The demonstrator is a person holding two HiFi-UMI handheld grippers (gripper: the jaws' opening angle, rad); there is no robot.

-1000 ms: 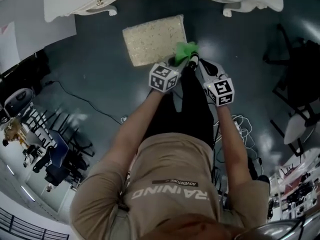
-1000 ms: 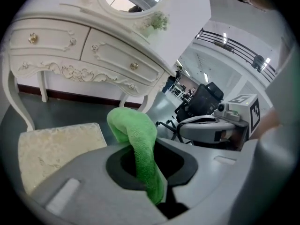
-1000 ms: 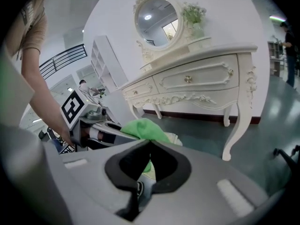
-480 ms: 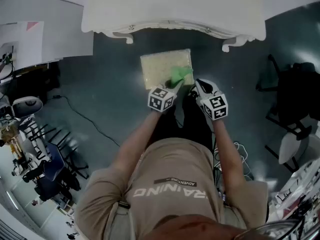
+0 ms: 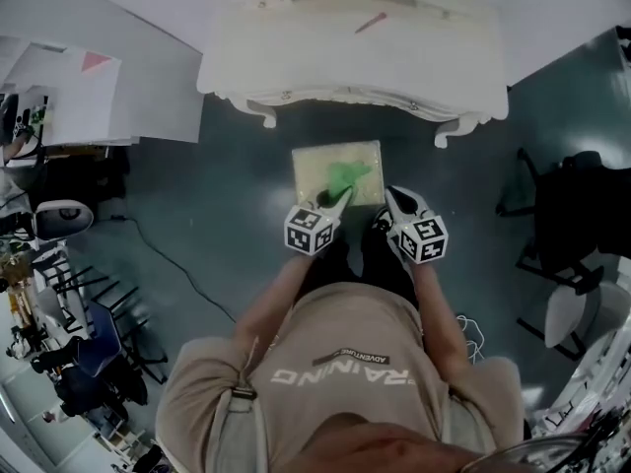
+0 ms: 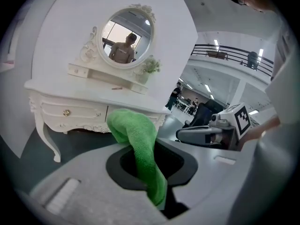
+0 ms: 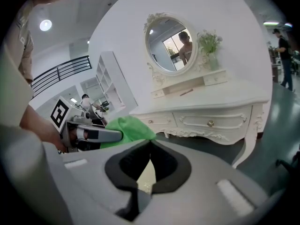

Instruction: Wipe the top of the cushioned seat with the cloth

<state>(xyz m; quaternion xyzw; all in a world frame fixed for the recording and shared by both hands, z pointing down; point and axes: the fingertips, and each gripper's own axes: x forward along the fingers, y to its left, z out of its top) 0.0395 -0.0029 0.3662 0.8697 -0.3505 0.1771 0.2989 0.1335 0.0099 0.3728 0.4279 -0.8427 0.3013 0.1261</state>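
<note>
"Seen from overhead, has the cloth (image 5: 345, 177) moved?"
"Yes. A second ago it hung at the seat's near right corner. Now the left claw (image 5: 337, 197) has carried it over the middle of the seat (image 5: 314, 166). I'd say the wiping is under way."
"And the left claw's own camera?"
"Clenched on the green cloth, which droops forward."
"The right's?"
"The right claw (image 7: 152, 142) is pinched together and empty, with the pale seat just beneath."

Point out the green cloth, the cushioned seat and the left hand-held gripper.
green cloth (image 6: 136, 135): left gripper view, the fold rising above the jaws.
cushioned seat (image 5: 314, 166): head view, bare left part of its top.
left hand-held gripper (image 5: 337, 196): head view, midway between its fingertips.
</note>
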